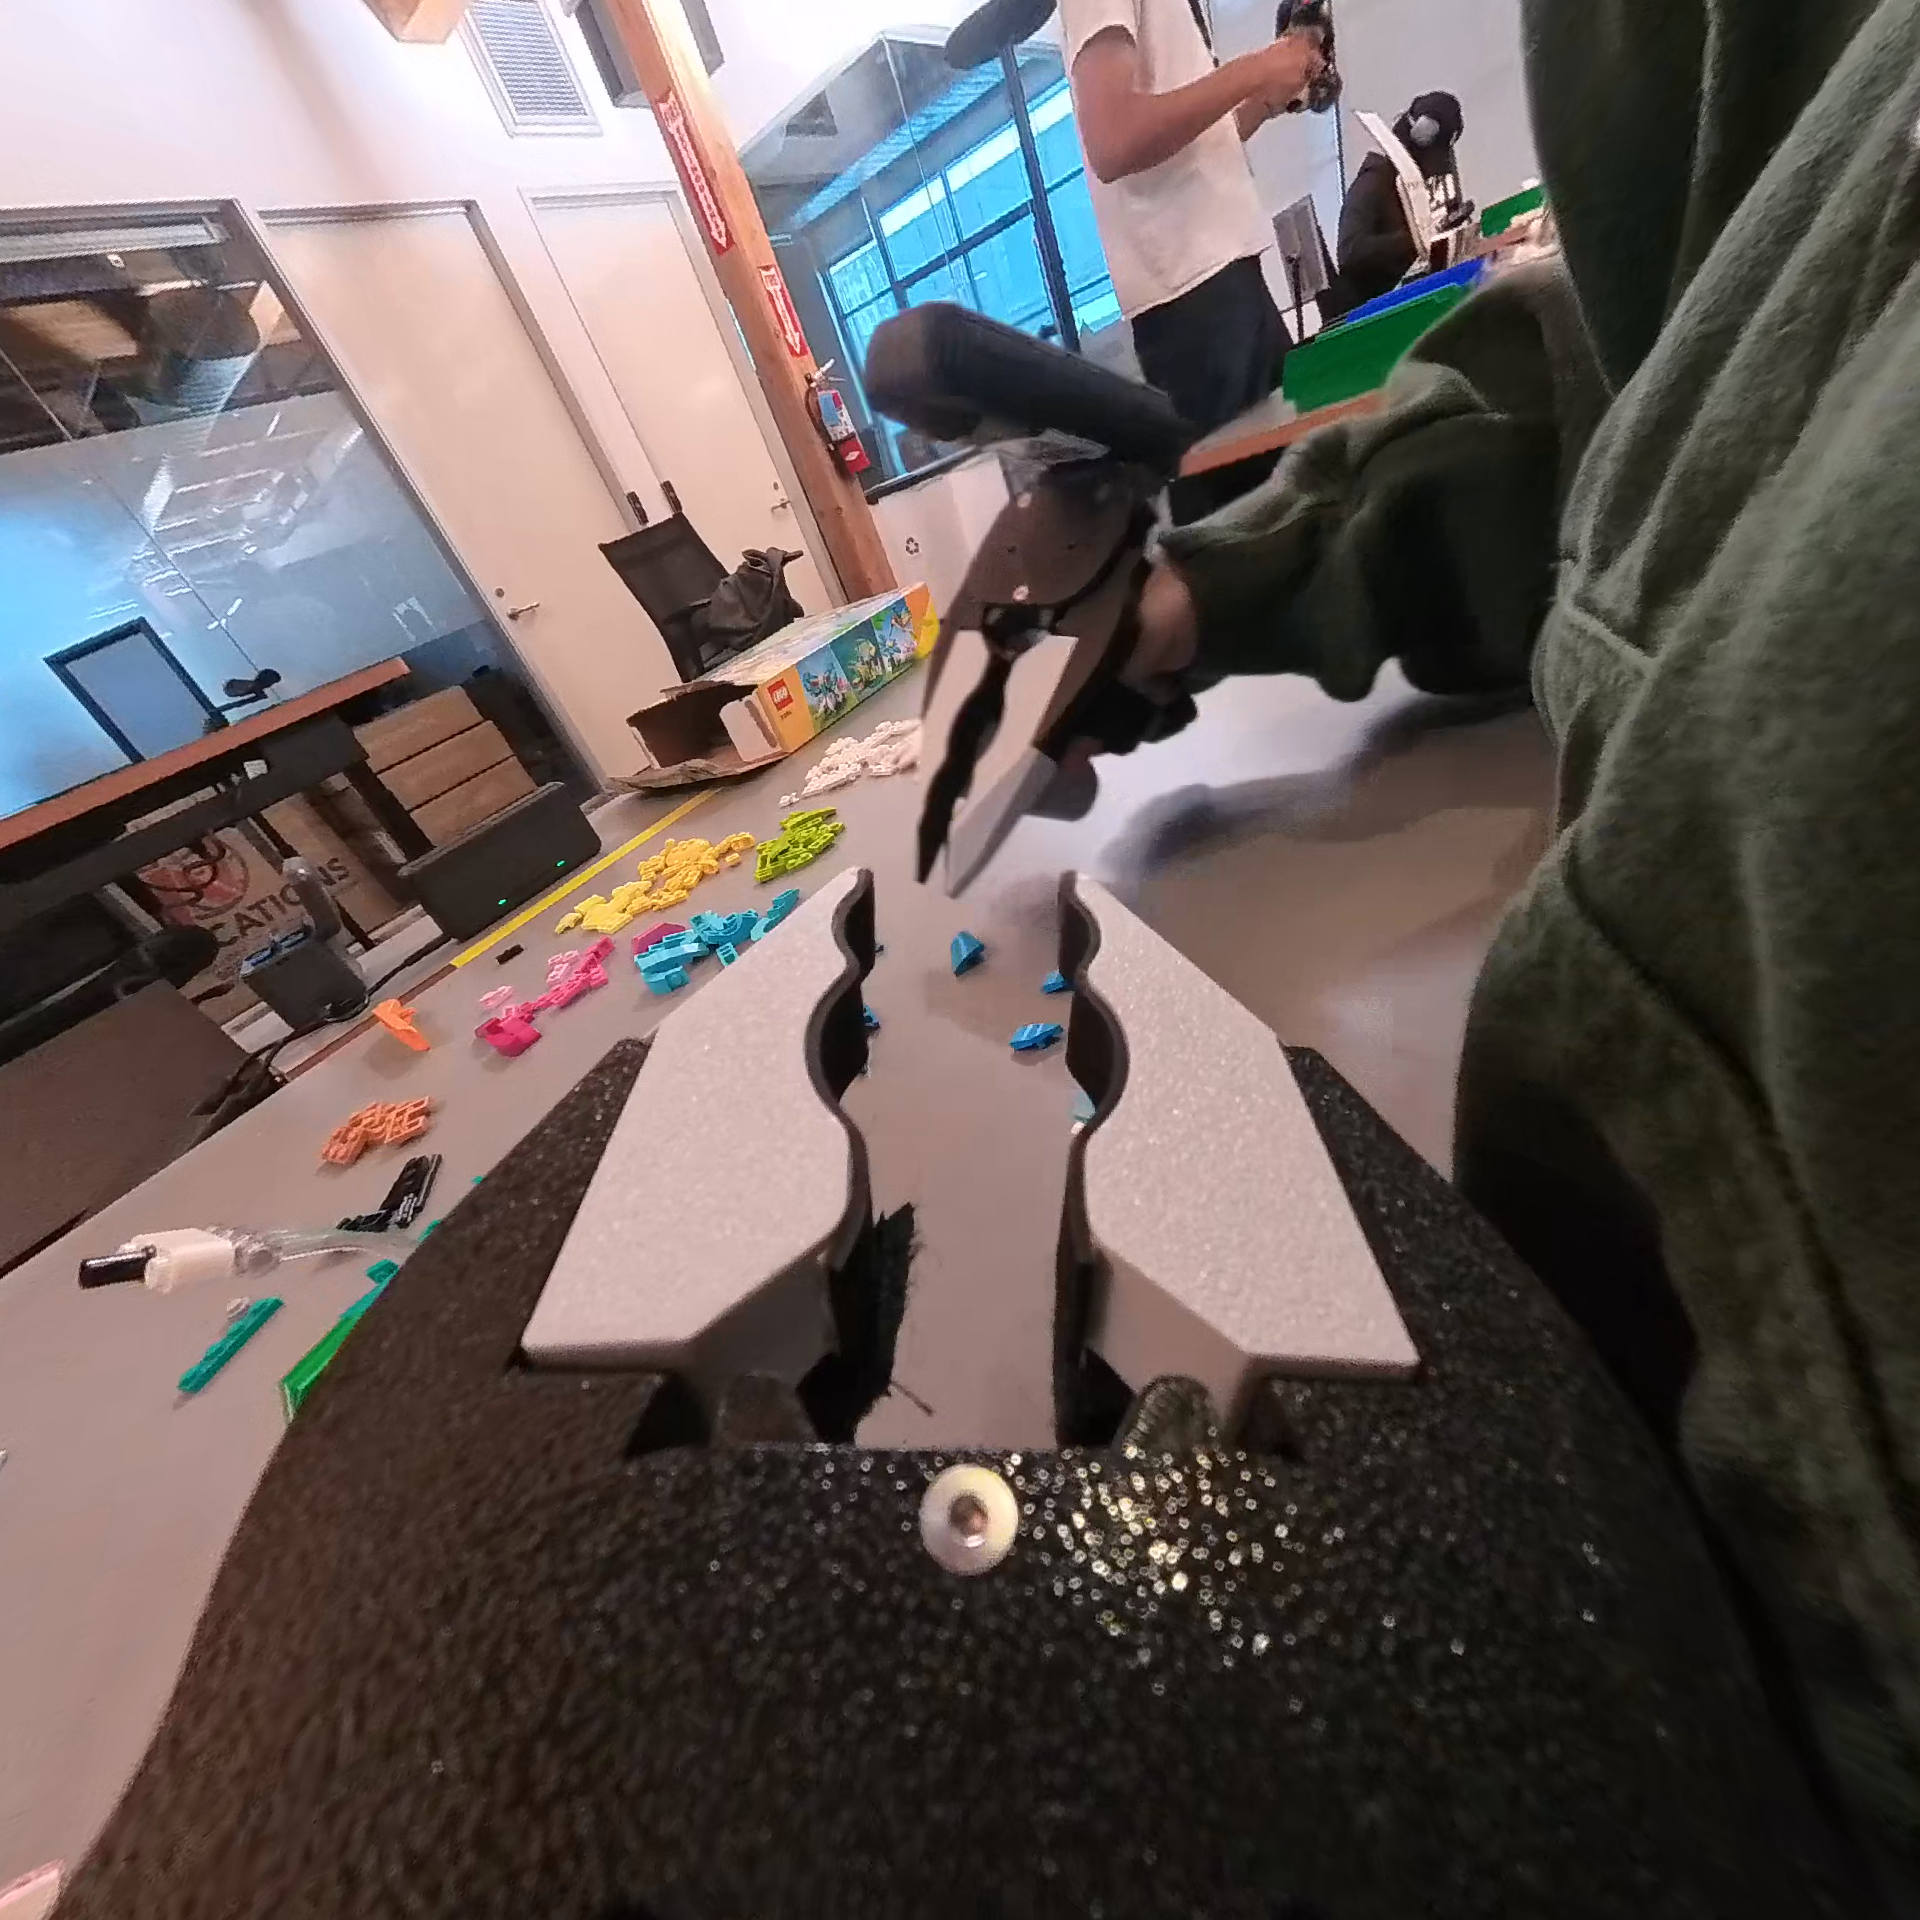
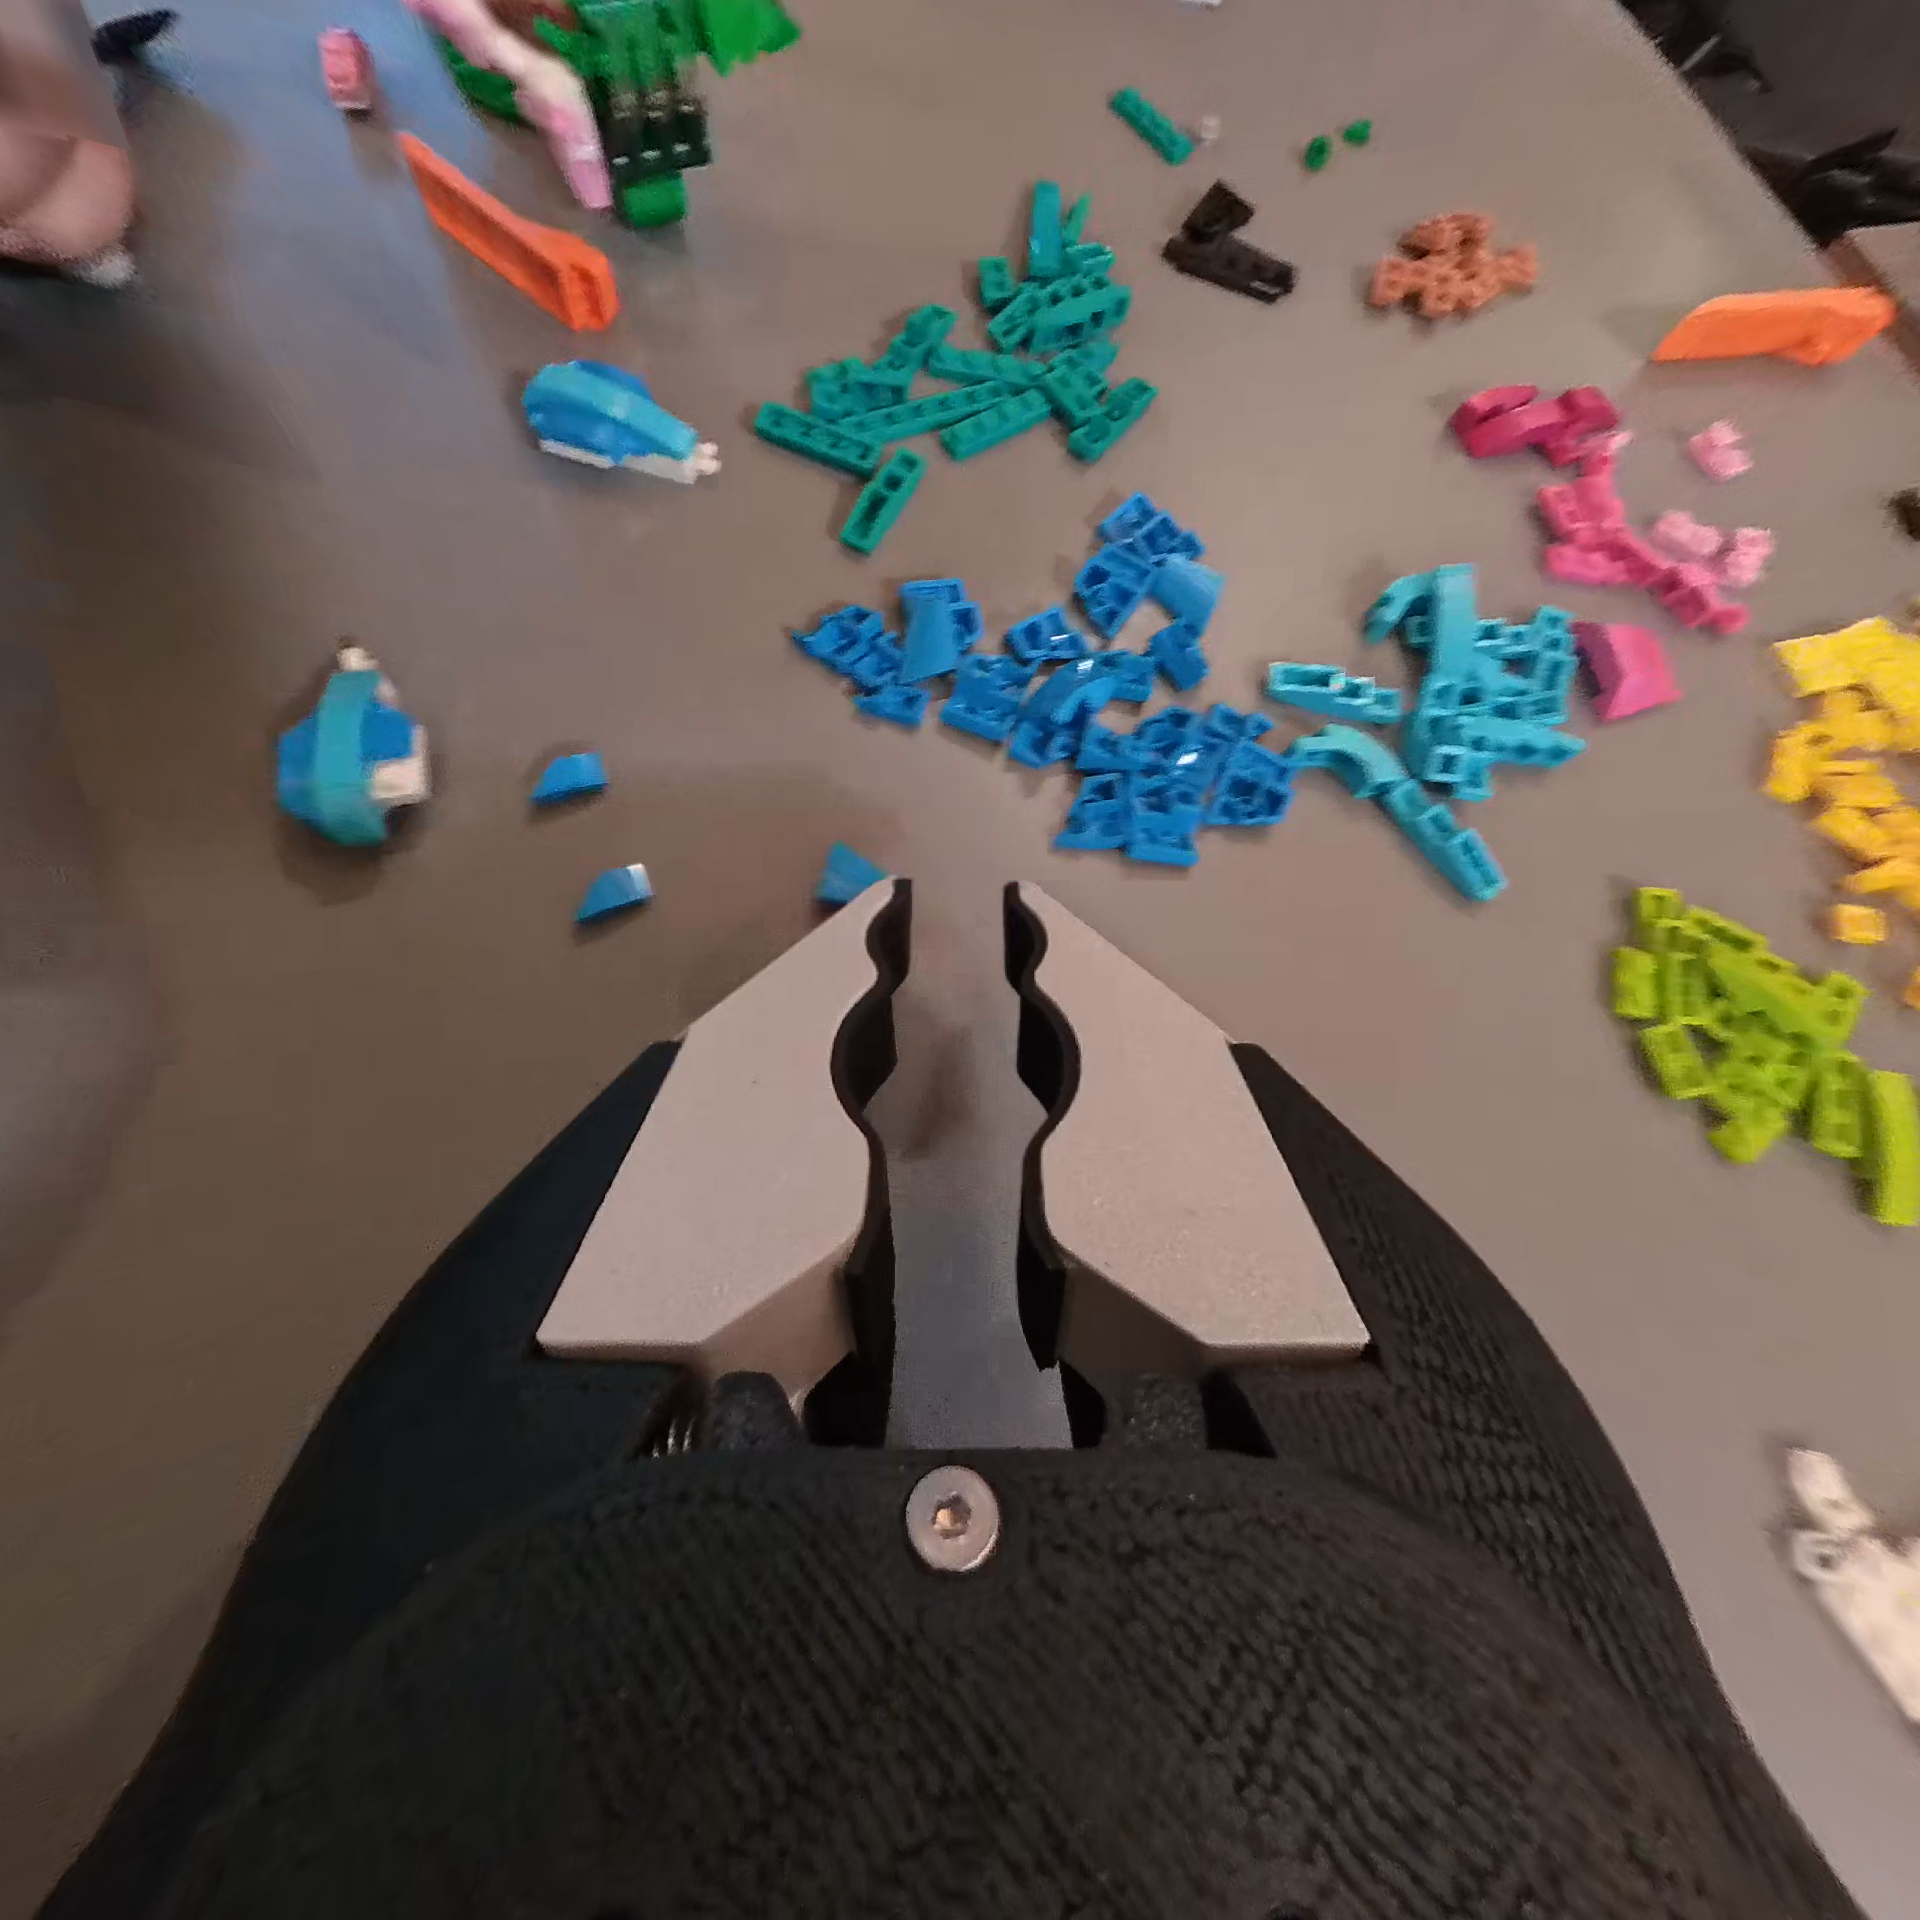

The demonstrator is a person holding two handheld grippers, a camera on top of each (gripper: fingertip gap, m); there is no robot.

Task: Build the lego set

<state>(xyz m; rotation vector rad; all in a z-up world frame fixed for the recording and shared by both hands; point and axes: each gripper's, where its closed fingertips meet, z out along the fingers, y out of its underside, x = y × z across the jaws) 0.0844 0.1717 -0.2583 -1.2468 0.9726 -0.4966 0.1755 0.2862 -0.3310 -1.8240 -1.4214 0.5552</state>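
Lego pieces lie sorted by colour on a grey table (image 2: 312, 1039). My right gripper (image 2: 954, 894) hovers over the table, jaws a little apart and empty, just short of the blue pile (image 2: 1091, 707). A loose blue slope (image 2: 847, 871) lies by its left fingertip. Two more blue slopes (image 2: 569, 777) lie to the left, near two small blue builds (image 2: 348, 748) (image 2: 613, 416). My left gripper (image 1: 966, 904) is open and empty, low over the table. The right gripper (image 1: 940, 868) points down just beyond it, above a blue piece (image 1: 966, 951).
Teal (image 2: 987, 364), cyan (image 2: 1455, 686), pink (image 2: 1621, 540), yellow (image 2: 1849, 748) and lime (image 2: 1766, 1039) piles lie ahead and right. An orange tool (image 2: 509, 239) and a green build (image 2: 644, 104) lie far left. A set box (image 1: 831, 675) stands at the table's end. A dark green sleeve (image 1: 1714, 727) fills the right. There is about 15 cm between the tips of the two grippers.
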